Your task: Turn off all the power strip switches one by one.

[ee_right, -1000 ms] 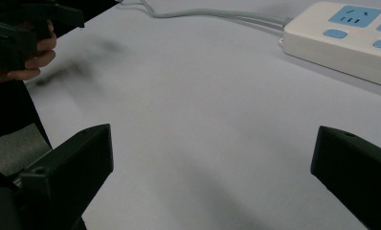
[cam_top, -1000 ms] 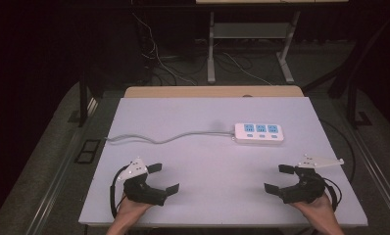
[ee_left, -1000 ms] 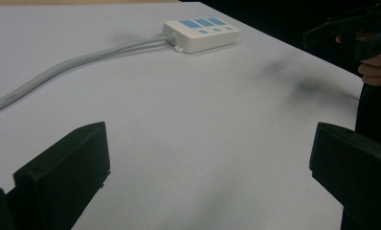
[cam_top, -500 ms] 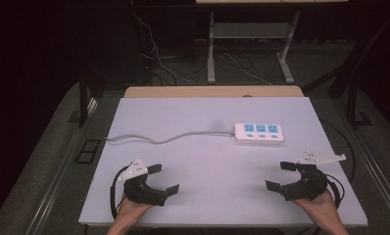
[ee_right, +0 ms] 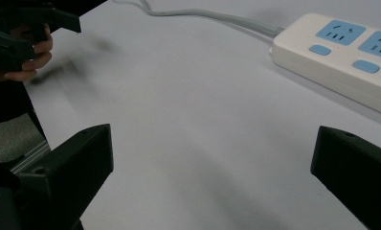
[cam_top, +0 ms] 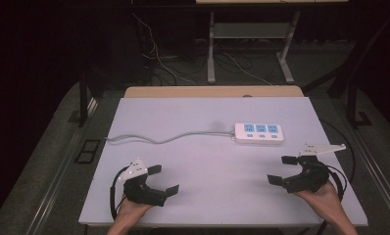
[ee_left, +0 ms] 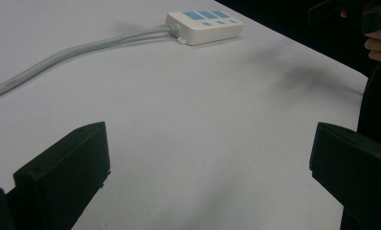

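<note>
The left hand-held gripper (cam_top: 162, 180) rests low over the near left part of the tabletop (cam_top: 207, 147), held from below by the person's left hand (cam_top: 129, 211). Its jaws stand wide apart with nothing between them; the left gripper view shows only bare white surface in the gap. The right hand-held gripper (cam_top: 282, 170) sits over the near right part of the tabletop, held by the right hand (cam_top: 325, 200). Its jaws are likewise spread wide and grip nothing. A grey three-cornered plate (cam_top: 320, 148) tops this unit.

The power strip (cam_top: 259, 133) lies flat on the tabletop ahead of the right hand-held gripper and slightly toward its left, near it but not touching. It is white with three blue sockets and blue switches. From the left hand-held gripper, it lies well apart, ahead and to the right. Its grey cable (cam_top: 168, 138) runs from the strip's left end across the tabletop, passing ahead of the left hand-held gripper toward the left edge.
</note>
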Motion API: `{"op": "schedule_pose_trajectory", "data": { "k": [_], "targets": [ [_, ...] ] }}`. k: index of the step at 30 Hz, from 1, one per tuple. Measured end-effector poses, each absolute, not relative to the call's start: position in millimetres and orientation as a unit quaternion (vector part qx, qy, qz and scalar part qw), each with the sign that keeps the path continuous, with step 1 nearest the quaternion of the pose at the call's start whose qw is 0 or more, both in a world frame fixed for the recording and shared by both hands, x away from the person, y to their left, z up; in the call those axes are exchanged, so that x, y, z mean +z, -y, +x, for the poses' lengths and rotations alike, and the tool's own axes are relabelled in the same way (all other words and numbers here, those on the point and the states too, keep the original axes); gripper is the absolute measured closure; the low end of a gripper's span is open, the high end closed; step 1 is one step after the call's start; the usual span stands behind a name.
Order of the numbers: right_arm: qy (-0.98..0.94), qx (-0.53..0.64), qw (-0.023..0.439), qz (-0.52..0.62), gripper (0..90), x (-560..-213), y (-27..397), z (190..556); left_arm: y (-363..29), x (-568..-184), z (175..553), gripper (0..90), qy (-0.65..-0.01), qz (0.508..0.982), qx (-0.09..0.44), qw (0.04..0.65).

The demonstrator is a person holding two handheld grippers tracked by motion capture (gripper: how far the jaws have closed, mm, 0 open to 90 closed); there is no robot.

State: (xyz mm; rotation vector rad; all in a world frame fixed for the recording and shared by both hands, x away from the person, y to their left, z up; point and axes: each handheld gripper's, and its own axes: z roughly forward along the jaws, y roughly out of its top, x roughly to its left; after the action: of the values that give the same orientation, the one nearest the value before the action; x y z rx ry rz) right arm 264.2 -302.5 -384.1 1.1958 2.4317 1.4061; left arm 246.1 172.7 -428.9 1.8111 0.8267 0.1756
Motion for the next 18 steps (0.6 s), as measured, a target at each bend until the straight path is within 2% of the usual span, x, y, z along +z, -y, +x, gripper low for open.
{"op": "schedule_pose_trajectory", "data": {
  "k": [18],
  "targets": [
    [-0.801, 0.449, 0.048, 0.393, 0.6, -368, 317, 290, -173, -429, 246, 0.0, -0.351, 0.763, 0.072, 0.538]
  ]
}}
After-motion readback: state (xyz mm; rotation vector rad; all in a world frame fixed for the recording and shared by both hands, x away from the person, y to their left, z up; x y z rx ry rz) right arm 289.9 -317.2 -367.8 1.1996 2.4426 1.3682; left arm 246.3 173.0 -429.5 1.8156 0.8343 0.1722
